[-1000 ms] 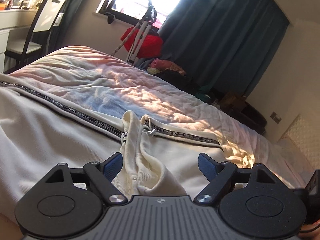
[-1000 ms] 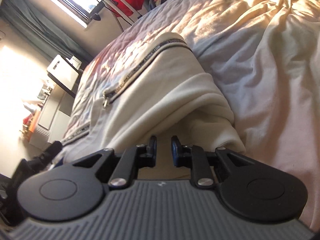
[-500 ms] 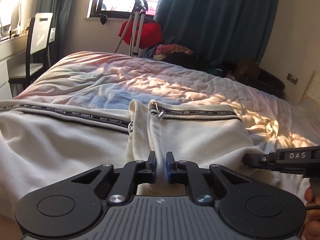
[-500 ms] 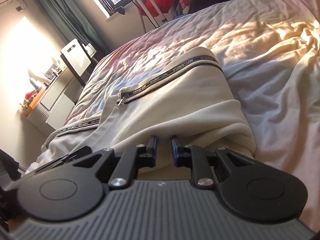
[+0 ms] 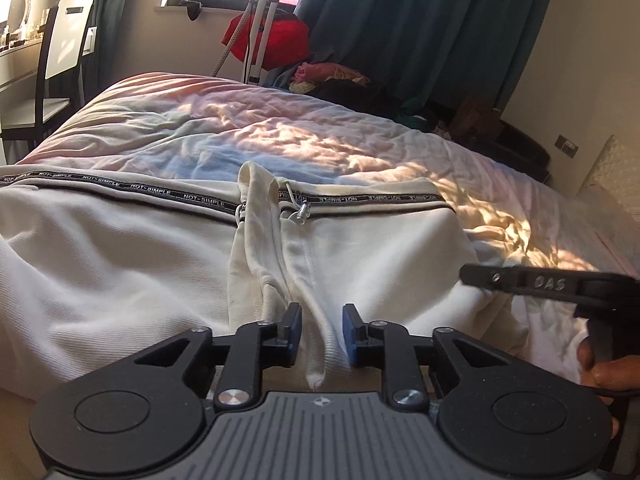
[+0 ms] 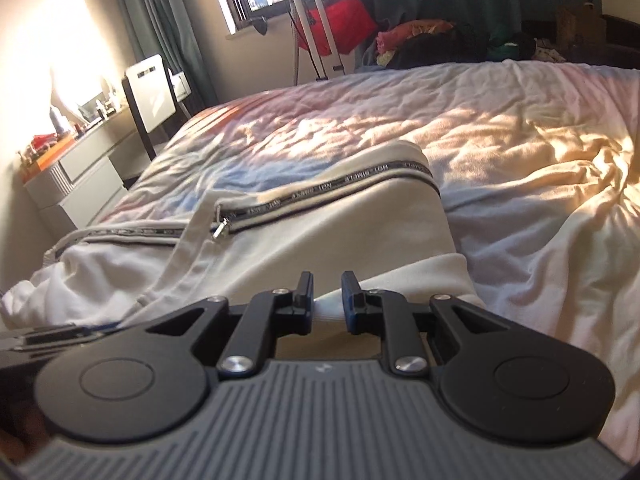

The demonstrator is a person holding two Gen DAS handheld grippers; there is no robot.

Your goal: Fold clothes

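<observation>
Currently a cream zip jacket with black lettered tape lies spread on the bed, near its front edge. Left hand-held gripper: jaws have just been opening and stand apart, a ribbed hem fold between them, pads clear of it. Right hand-held gripper: jaws narrow, clamped on the jacket's near edge. Zip pull lies on the cloth. Chair stands beside the bed.
</observation>
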